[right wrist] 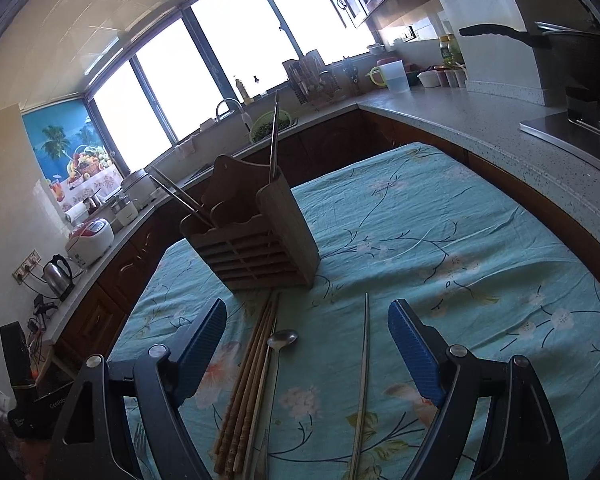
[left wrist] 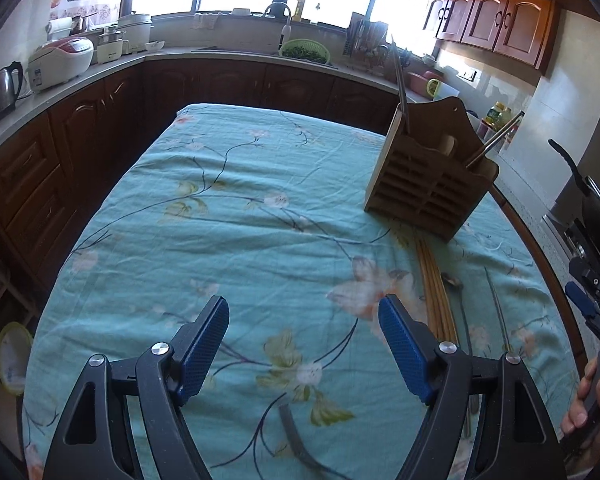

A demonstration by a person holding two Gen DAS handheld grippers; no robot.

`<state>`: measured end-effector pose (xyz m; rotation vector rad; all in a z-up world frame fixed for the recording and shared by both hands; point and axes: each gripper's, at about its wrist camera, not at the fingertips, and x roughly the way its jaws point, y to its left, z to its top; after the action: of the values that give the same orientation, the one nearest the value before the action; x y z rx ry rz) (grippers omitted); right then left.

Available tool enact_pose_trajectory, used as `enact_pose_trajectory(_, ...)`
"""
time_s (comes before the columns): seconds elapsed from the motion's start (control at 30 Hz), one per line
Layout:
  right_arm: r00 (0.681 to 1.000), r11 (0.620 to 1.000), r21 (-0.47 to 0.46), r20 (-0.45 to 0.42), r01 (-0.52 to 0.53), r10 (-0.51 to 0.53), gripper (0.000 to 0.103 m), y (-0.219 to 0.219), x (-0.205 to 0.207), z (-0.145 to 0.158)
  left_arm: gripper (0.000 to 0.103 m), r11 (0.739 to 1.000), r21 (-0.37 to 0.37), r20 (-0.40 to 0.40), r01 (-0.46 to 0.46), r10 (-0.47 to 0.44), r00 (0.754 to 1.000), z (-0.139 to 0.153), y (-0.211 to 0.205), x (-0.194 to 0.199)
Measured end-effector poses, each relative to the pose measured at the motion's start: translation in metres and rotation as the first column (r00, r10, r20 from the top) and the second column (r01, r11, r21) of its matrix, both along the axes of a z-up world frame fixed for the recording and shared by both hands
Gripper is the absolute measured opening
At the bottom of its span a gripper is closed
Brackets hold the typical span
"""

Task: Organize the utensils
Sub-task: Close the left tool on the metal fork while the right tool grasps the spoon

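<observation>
Before wooden holder (right wrist: 256,240): loose chopsticks (right wrist: 248,380).

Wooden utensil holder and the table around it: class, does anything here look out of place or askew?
Yes. Several utensils lie loose on the tablecloth rather than in the wooden holder: a bundle of wooden chopsticks, a metal spoon and a single metal chopstick. Inside the holder, metal chopsticks lean at different angles.

A home kitchen. A speckled counter (right wrist: 452,120) wraps around under a wide window (right wrist: 236,48), with the sink tap (right wrist: 230,106) below the glass. Left of the tap stand a rice cooker (left wrist: 60,62) and an electric kettle (left wrist: 4,88); right of it hang wooden wall cabinets (left wrist: 496,20), with a stovetop pan (right wrist: 576,46) beyond.
</observation>
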<state>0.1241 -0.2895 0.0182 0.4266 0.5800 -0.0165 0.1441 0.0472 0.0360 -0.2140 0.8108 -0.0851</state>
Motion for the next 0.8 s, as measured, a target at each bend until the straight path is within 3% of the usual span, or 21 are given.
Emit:
enact_pose_trajectory(0.23, 0.998, 0.998, -0.003, -0.02, -0.06, 0.06, 0.085, 0.017, -0.009, -0.007, 0.077, 1.0, 0.017, -0.08, -0.002, 0.003, 0.997, -0.006, 0.005, -0.06)
enact_pose_trajectory(0.4, 0.996, 0.997, 0.007, -0.044, -0.078, 0.078, 0.085, 0.023, -0.01, -0.016, 0.073, 0.999, 0.041, -0.155, 0.01, -0.004, 0.988, -0.021, -0.004, -0.065)
enact_pose_trajectory(0.57, 0.994, 0.996, 0.004, -0.059, -0.094, 0.094, 0.084, 0.027, -0.009, -0.018, 0.047, 0.999, 0.044, -0.218, 0.031, -0.021, 0.976, -0.039, -0.011, -0.042)
enact_pose_trajectory(0.6, 0.993, 0.995, 0.004, -0.063, -0.096, 0.096, 0.084, 0.028, -0.009, -0.019, 0.045, 0.997, 0.063, -0.206, 0.035, -0.021, 0.978, -0.039, -0.013, -0.04)
enact_pose_trajectory(0.67, 0.992, 0.995, 0.008, -0.076, -0.099, 0.099, 0.084, 0.028, -0.007, -0.022, 0.02, 0.993, 0.101, -0.196, 0.055, -0.034, 0.98, -0.041, -0.017, -0.032)
enact_pose_trajectory(0.73, 0.99, 0.994, 0.011, -0.093, -0.104, 0.105, 0.083, 0.029, -0.003, -0.026, 0.01, 0.994, 0.091, -0.177, 0.063, -0.046, 0.983, -0.044, -0.019, -0.022)
enact_pose_trajectory(0.8, 0.987, 0.994, 0.009, -0.114, -0.112, 0.112, 0.074, 0.032, 0.003, -0.031, 0.002, 0.995, 0.068, -0.165, 0.071, -0.059, 0.985, -0.047, -0.021, -0.005)
